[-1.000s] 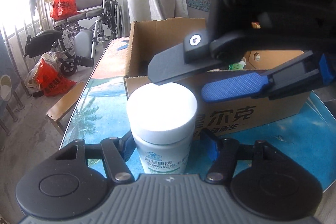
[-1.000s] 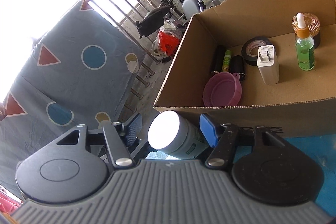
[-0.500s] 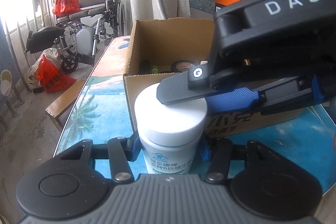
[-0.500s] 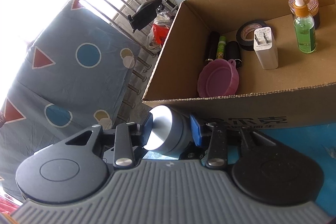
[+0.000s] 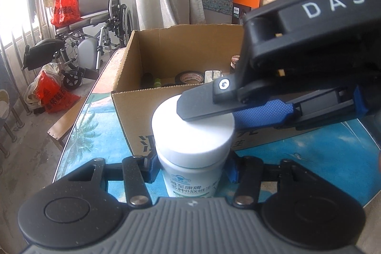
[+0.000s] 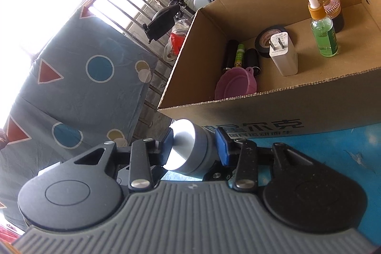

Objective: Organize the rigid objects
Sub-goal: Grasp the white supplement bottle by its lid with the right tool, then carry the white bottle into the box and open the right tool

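Note:
A white pill jar [image 5: 192, 146] with a wide white lid stands upright just in front of the cardboard box [image 5: 123, 97]. My left gripper [image 5: 191, 167] is shut on the jar's body. My right gripper [image 6: 194, 146] is shut on the jar's lid [image 6: 188, 146]; in the left wrist view it reaches in from the right over the lid. The box [image 6: 273, 108] holds a pink bowl [image 6: 235, 86], a white charger [image 6: 283, 55], a green dropper bottle [image 6: 323, 32], black tape [image 6: 266, 36], dark tubes and an amber-lidded jar [image 6: 332, 8].
The box stands on a blue glass-topped table [image 5: 328, 154] whose left edge [image 5: 71, 125] runs beside the jar. A wheelchair [image 5: 95, 16] and red bags [image 5: 50, 92] stand on the floor to the left. A patterned cloth [image 6: 78, 92] hangs left.
My right gripper came down and closed on the jar's lid. My left gripper tightened on the jar's body. The jar sits a little higher and nearer in the left view.

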Available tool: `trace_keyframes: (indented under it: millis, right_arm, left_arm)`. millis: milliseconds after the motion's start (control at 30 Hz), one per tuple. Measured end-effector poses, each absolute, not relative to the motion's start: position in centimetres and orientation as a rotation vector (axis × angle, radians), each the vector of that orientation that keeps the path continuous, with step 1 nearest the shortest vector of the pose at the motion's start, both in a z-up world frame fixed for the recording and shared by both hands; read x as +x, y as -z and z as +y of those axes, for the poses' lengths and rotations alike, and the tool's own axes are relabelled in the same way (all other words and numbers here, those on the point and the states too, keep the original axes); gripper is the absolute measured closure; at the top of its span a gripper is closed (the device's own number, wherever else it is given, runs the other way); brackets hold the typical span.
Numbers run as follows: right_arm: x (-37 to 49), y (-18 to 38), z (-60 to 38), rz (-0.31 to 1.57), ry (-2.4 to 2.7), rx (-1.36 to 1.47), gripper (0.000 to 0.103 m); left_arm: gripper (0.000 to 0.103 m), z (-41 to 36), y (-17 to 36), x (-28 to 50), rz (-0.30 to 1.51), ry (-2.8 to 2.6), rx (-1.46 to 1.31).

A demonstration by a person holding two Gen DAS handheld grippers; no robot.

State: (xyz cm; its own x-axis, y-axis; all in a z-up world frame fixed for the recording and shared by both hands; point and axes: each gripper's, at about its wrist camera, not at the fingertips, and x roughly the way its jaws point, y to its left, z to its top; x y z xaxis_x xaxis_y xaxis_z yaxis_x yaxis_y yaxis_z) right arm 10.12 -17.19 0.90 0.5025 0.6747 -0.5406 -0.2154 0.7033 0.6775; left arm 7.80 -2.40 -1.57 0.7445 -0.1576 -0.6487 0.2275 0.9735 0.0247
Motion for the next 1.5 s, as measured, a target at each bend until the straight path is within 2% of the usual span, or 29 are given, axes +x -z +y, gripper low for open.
trace_keyframes:
  millis: [233, 433, 633, 800, 933, 1200, 1500]
  right_arm:
    - [7.5, -2.9, -17.9, 0.834, -0.612, 0.586, 0.064]
    - [5.5, -7.5, -18.8, 0.707, -0.669, 0.571, 0.063]
    - [6.0, -13.2, -21.2, 0.584, -0.665, 0.513, 0.061]
    - [8.3, -15.5, -24.7, 0.563, -0.592, 0.480, 0.061]
    - [11.1, -14.2, -28.0, 0.613, -0.523, 0.501, 0.061]
    - [15.9, -5.8, -32.2, 0.789, -0.435, 0.598, 0.061]
    - [18.5, -2.8, -31.7, 0.820, -0.390, 0.488, 0.061]
  left_arm:
    - [0.049, -2.7, -0.9, 5.3, 0.647, 0.203, 0.142]
    - [0.049, -3.7, -5.5, 4.2, 0.541, 0.199, 0.205]
    - [0.049, -6.5, -10.2, 6.8, 0.453, 0.269, 0.233]
    - [0.049, -9.8, -11.3, 10.8, 0.486, 0.367, 0.213]
    - [0.049, -12.6, -9.3, 14.4, 0.576, 0.432, 0.209]
    - [0.049, -15.4, -2.1, 19.2, 0.783, 0.490, 0.164]
    - [0.049, -16.1, 0.8, 22.3, 0.853, 0.516, 0.121]
